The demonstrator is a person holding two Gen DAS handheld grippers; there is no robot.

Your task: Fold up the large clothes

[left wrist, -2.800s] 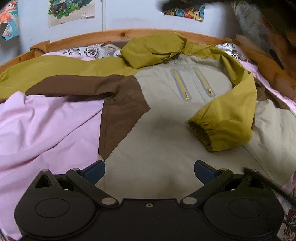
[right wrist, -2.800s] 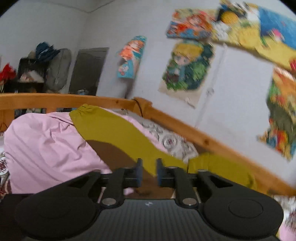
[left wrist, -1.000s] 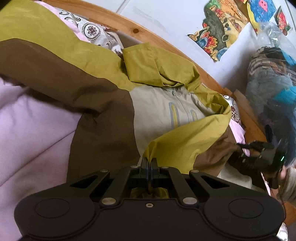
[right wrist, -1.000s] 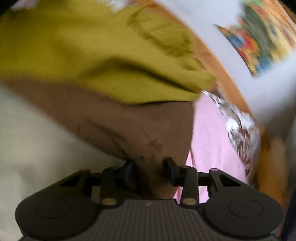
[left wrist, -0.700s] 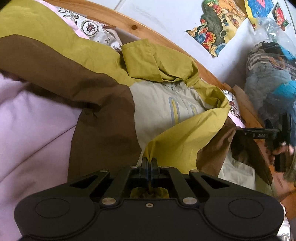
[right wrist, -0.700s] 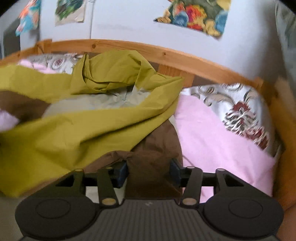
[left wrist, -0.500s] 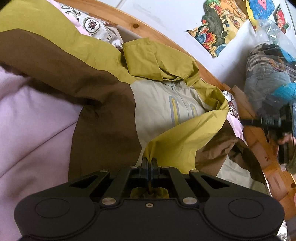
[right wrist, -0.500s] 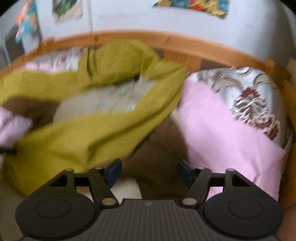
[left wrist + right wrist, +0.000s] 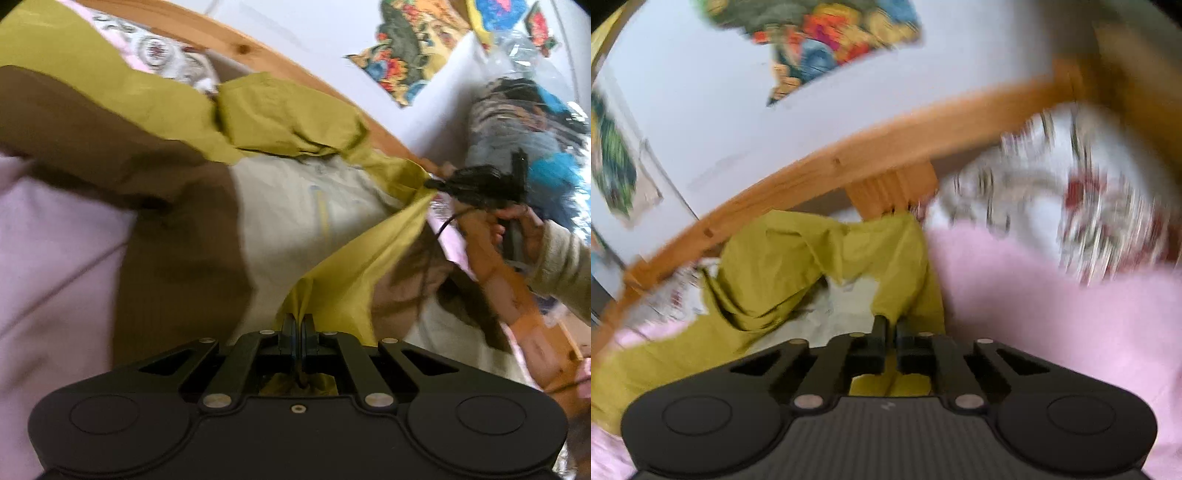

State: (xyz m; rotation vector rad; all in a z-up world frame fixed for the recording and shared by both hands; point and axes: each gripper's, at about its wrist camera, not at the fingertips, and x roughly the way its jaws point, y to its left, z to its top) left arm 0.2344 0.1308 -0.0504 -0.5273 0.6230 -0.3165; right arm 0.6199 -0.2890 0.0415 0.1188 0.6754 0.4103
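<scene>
1. The big jacket (image 9: 295, 206) lies spread on the pink sheet (image 9: 55, 258) on the bed. Its hood is up at 12 o'clock by the wooden bed rail (image 9: 229, 40).

2. The left gripper (image 9: 296, 328) has its 2 tongs pressed together on the yellow sleeve (image 9: 354, 273), right at the cuff end. It held the cuff the same way 1 second ago, so that grip has not changed.

3. The right gripper (image 9: 891, 332) is what changed. Half a second ago its tongs were wide apart over the brown part of the jacket. Now they are pinched together on yellow cloth near the shoulder (image 9: 905, 266), next to the hood (image 9: 783, 258).

4. In the left camera, the right gripper shows at 2 o'clock, with the person's hand (image 9: 506, 236) around it. The sleeve now runs in a tight line from the cuff at 6 o'clock up to that pinch at 2 o'clock.

5. So both ends of the sleeve are held now. I think the sleeve is ready to be laid flat across the pale front of the jacket.

6. The other sleeve, at 10 o'clock in the left camera, is not folded yet. The right camera is blurry, so small things there are hard to tell.
</scene>
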